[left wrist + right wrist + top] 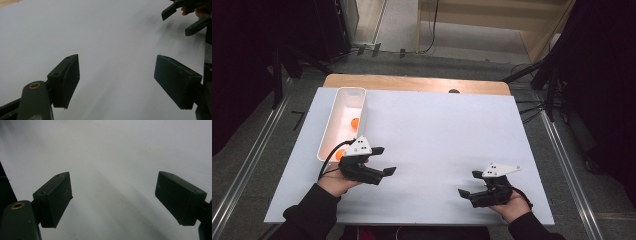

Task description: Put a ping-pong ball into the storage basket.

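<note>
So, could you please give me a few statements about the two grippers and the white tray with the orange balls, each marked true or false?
1. The left gripper holds an orange ball between its jaws. False: its jaws stand open over the bare white table sheet.
2. The right gripper has its jaws open with nothing between them. True.
3. The long white plastic tray lies on the right side of the sheet. False: it lies along the left side.
4. A small round orange ball lies inside the tray. True.
5. Both grippers point toward each other across the sheet. True.
</note>
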### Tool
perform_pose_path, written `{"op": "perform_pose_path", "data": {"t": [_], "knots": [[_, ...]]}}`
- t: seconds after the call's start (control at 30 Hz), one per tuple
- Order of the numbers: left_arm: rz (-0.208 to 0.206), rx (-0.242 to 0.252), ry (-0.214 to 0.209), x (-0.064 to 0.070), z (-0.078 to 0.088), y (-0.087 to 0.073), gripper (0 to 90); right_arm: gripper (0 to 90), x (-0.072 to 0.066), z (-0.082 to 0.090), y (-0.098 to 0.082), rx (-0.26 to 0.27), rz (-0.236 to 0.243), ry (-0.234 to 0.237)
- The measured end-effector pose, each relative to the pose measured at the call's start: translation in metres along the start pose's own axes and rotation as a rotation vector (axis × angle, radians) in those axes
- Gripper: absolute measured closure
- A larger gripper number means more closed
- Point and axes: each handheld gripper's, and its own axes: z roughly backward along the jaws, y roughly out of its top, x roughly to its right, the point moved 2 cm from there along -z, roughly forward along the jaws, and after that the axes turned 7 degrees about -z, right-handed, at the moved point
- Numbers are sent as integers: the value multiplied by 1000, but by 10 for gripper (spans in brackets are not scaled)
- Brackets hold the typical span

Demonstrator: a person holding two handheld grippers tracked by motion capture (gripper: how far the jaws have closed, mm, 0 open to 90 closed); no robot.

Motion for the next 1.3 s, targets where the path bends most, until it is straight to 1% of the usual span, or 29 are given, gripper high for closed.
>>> {"op": "perform_pose_path", "data": {"t": [0.03,0.1,0.17,0.23,0.33,0.43,0.57,0.63,0.73,0.83,0.87,0.97,1.0,1.03,1.13,1.23,1.3], "knots": [[1,-5,-2,0,0,-1,214,125,0,0,0,0,-1,-1],[0,2,-4,1,0,-4,214,126,0,0,0,0,-4,0],[-8,-3,-12,3,0,-7,214,125,0,0,0,0,-6,0],[-19,-15,-18,4,0,-9,214,125,0,0,0,1,-2,0],[-20,-29,-32,6,-1,-13,214,125,0,0,0,0,-1,1],[-33,-50,-37,8,-2,-17,214,126,0,0,0,0,-5,-1],[-27,-51,-38,10,-2,-20,214,125,0,1,0,-1,-9,0],[-32,-52,-39,11,-2,-22,214,126,0,1,0,-1,-9,-1],[-33,-59,-43,12,-1,-25,214,125,0,1,0,-1,-10,-2],[-38,-76,-51,14,0,-30,214,126,0,1,0,-2,-11,-3],[-42,-77,-52,14,0,-31,214,125,0,1,0,-1,-9,-2],[-49,-101,-47,13,2,-37,214,126,0,1,0,-1,-9,-3],[-43,-99,-48,13,2,-38,214,125,0,1,0,-1,-12,-3],[-40,-109,-51,12,4,-40,214,126,0,1,0,-1,-12,-4],[-34,-118,-62,11,5,-44,214,126,0,1,0,0,-13,-3],[-48,-129,-50,10,7,-47,214,126,0,1,0,-1,-13,-3],[-44,-132,-49,9,8,-49,215,126,0,1,0,-1,-12,-4]]}}
